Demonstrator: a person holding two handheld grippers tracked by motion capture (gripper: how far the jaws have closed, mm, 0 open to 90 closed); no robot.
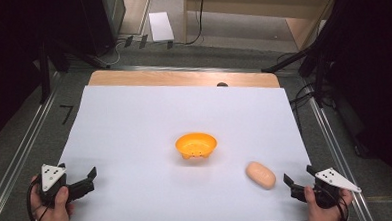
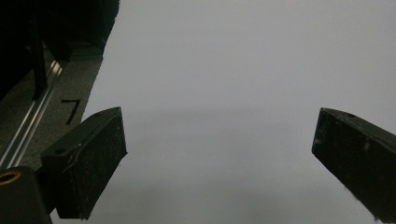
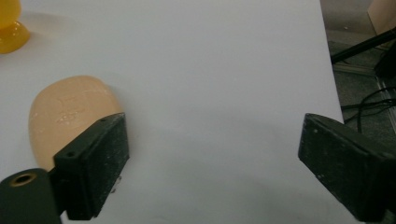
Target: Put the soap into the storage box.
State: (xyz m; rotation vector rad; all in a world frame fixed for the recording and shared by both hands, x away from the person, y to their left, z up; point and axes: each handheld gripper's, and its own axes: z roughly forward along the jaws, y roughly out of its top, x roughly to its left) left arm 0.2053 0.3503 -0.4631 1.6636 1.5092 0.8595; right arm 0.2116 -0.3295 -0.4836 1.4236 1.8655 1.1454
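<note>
Bread roll (image 1: 261, 175), pale tan and oval, lies on the white sheet (image 1: 135, 133) that covers the tabletop (image 1: 182, 77), at about four o'clock from the sheet's middle. An orange bowl (image 1: 196, 145) stands upright near the middle, at about ten o'clock from the roll and apart from it; its inside looks empty from the high view.

My right hand-held gripper (image 1: 298, 181) sits at the sheet's five o'clock corner, gripped in my right hand (image 1: 326, 207), its jaws spread wide with nothing between them. It lies just beside the roll, at the roll's three o'clock, not touching it. In the right gripper view the roll (image 3: 70, 116) sits partly behind one black jaw, outside the gap, and the bowl's (image 3: 11, 28) yellow-orange edge shows at the eleven o'clock corner of that view.

My left hand-held gripper (image 1: 86, 181) rests at the sheet's seven o'clock corner, held in my left hand (image 1: 53, 212), jaws likewise wide apart and holding nothing. It is well apart from the bowl and the roll. In the left gripper view, bare white sheet (image 2: 224, 93) lies between its jaws.
</note>
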